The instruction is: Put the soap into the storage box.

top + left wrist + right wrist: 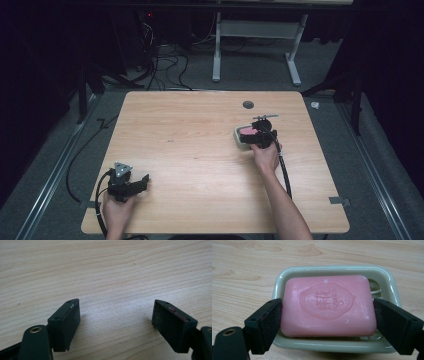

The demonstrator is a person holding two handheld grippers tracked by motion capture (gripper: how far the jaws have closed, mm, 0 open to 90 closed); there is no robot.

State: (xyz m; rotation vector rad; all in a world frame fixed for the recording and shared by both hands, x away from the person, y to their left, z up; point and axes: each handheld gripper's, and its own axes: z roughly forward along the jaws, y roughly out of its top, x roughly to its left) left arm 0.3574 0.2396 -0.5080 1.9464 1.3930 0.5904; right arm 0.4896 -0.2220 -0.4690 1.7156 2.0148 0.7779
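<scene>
A pink bar of soap lies flat in a pale green soap dish, with an oval stamped emblem on its upper face. The dish sits on a light wooden table, in the right half and somewhat nearer the far edge than the near one. Seen from the right gripper view, the right gripper has its two black jaws on either short end of the soap, both pads touching or almost touching the bar; whether they are pressing it cannot be told. In the high view the right gripper covers part of the dish, held by the person's right hand, with its black cable trailing back toward the near edge. The left gripper rests close to the near left corner of the table, held by the left hand, a grey three-cornered plate on top. In the left gripper view its jaws stand wide apart over bare wood, grasping nothing.
</scene>
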